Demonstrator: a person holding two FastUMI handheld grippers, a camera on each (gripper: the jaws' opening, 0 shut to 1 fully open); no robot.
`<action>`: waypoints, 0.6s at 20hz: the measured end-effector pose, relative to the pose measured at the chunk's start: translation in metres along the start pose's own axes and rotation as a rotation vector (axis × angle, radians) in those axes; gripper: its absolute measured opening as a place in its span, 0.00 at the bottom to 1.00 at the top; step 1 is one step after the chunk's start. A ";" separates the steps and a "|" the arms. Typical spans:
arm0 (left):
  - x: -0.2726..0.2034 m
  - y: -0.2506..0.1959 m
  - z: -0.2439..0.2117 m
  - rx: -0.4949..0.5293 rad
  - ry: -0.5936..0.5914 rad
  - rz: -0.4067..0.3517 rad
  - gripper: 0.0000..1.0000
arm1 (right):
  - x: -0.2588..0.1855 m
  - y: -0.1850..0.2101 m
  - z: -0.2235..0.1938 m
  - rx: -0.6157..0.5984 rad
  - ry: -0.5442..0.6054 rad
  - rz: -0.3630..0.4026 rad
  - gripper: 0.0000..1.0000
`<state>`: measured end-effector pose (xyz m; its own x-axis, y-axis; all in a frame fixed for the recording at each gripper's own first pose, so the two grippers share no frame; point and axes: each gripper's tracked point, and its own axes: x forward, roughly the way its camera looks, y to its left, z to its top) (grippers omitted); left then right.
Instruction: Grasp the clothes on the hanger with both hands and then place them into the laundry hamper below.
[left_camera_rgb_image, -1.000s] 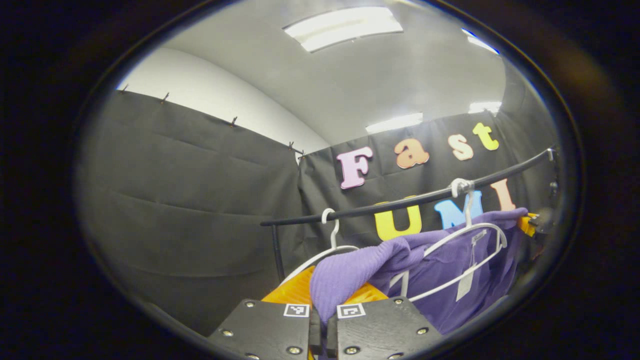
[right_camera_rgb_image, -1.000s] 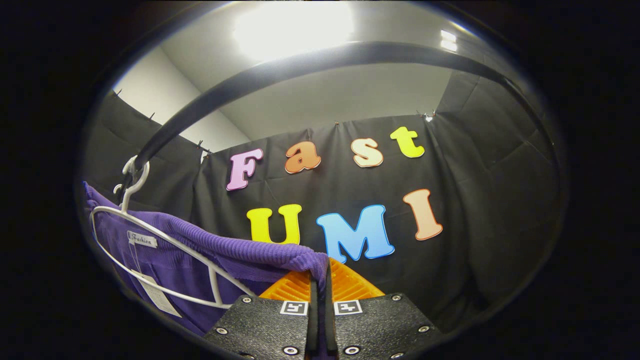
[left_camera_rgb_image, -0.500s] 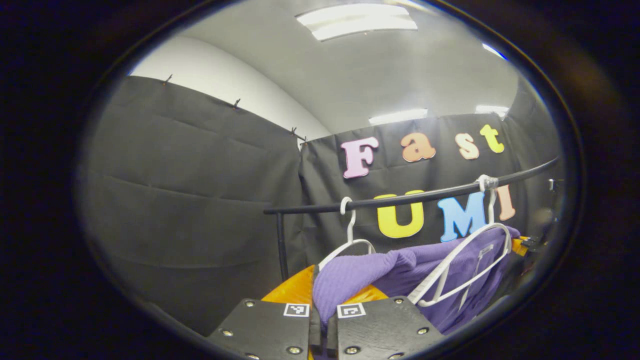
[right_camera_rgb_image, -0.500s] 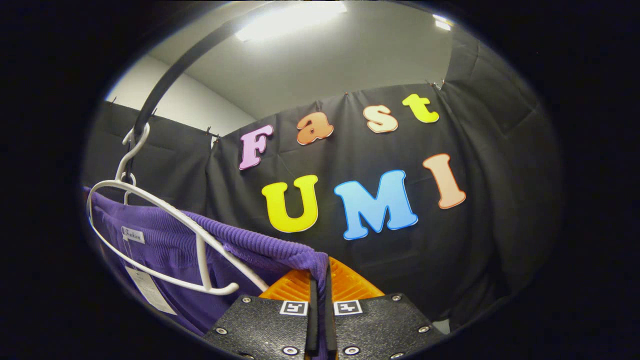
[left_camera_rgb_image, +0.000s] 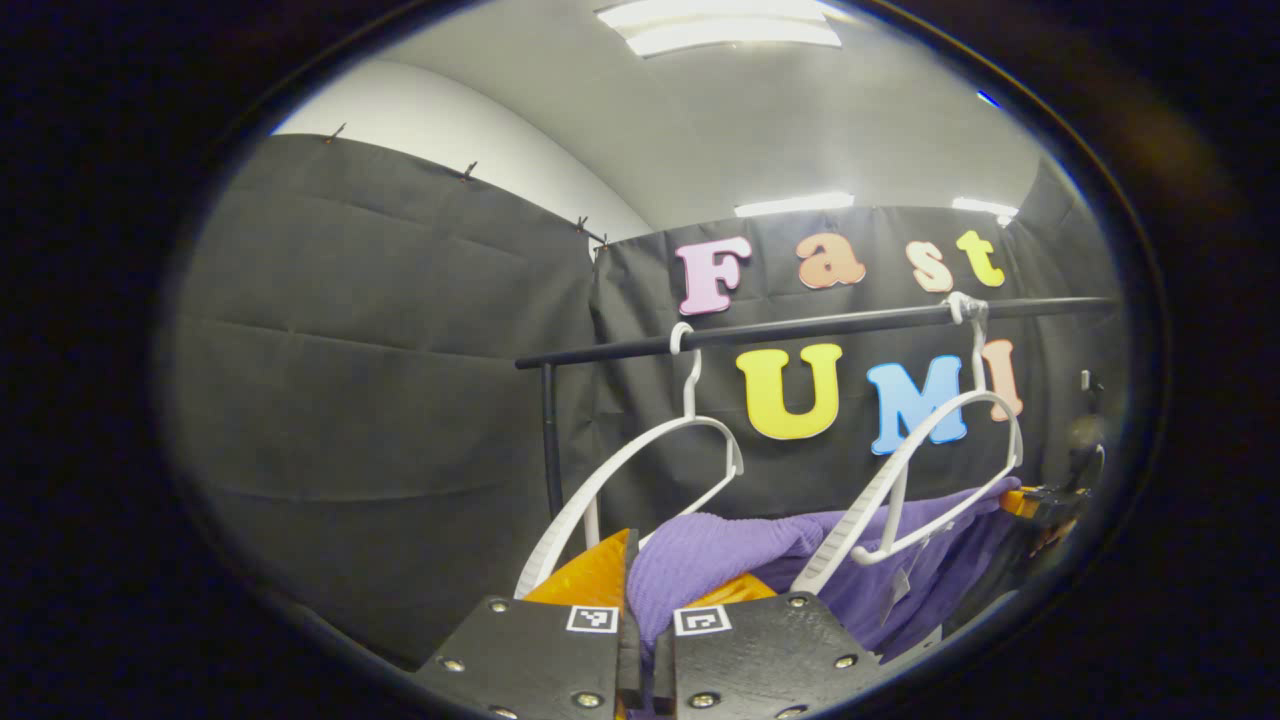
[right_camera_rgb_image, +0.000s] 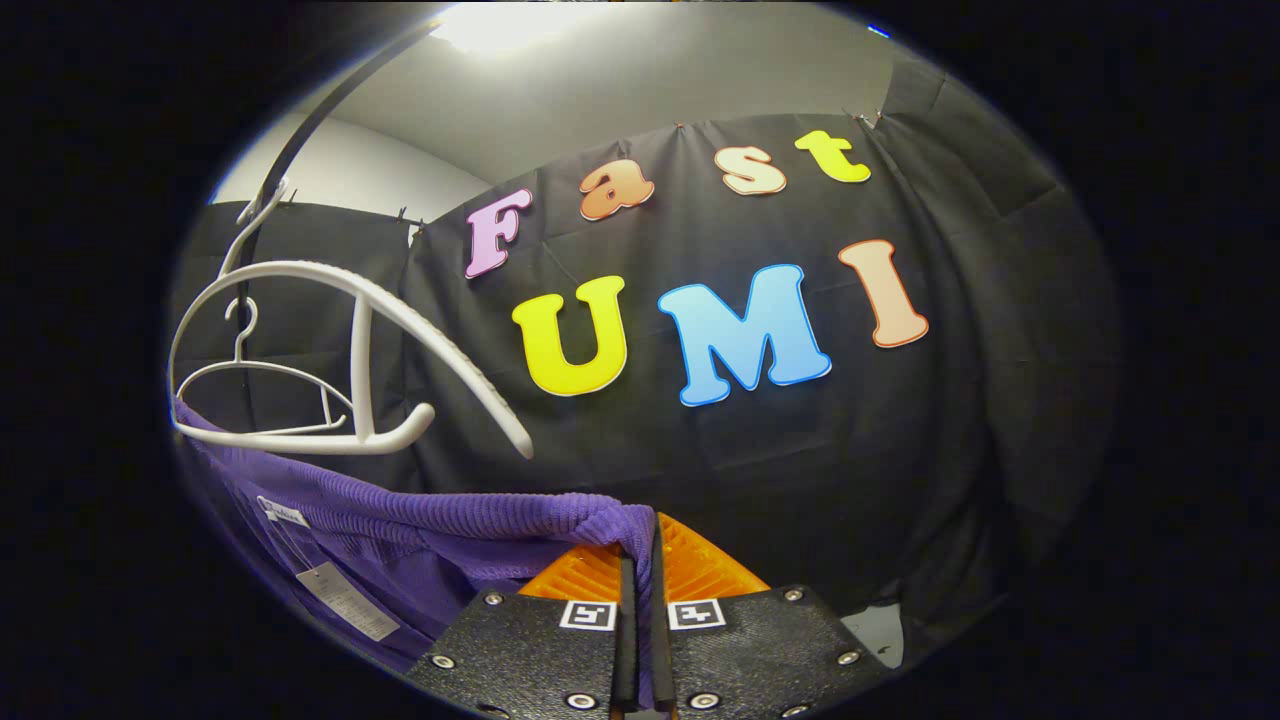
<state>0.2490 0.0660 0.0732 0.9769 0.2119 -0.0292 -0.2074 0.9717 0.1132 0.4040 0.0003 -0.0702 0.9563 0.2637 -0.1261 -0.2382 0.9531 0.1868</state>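
Garment: purple knit top (left_camera_rgb_image: 730, 560) hung stretched between the 2 tongs, long axis running tong to tong, below the 2 bare white hangers (left_camera_rgb_image: 640, 470).
Left gripper (left_camera_rgb_image: 640, 640): clamped on 1 end.
Right gripper (right_camera_rgb_image: 638, 630): clamped on the other end.
Hamper: judged below both tongs, unseen.
Change: 1.0 s earlier, the top draped over the right-hand hanger; now it was off.

Square coded markers (right_camera_rgb_image: 587, 614) are printed on the gripper blocks at lower centre. Print on the garment's neck label (right_camera_rgb_image: 279, 513) and hang tag (right_camera_rgb_image: 347, 603) cannot be made out.
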 end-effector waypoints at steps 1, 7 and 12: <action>-0.002 -0.001 -0.003 0.007 0.001 -0.002 0.05 | -0.003 0.000 -0.003 -0.005 0.007 -0.003 0.05; -0.017 0.000 -0.029 0.019 0.021 -0.016 0.05 | -0.027 0.003 -0.026 -0.048 0.049 -0.011 0.03; -0.034 -0.006 -0.050 0.003 0.043 -0.049 0.05 | -0.059 0.018 -0.041 -0.075 0.078 -0.005 0.05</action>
<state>0.2144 0.0577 0.0243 0.9827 0.1683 -0.0776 -0.1590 0.9807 0.1135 0.3362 0.0078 -0.0991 0.9420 0.2670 -0.2032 -0.2482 0.9620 0.1134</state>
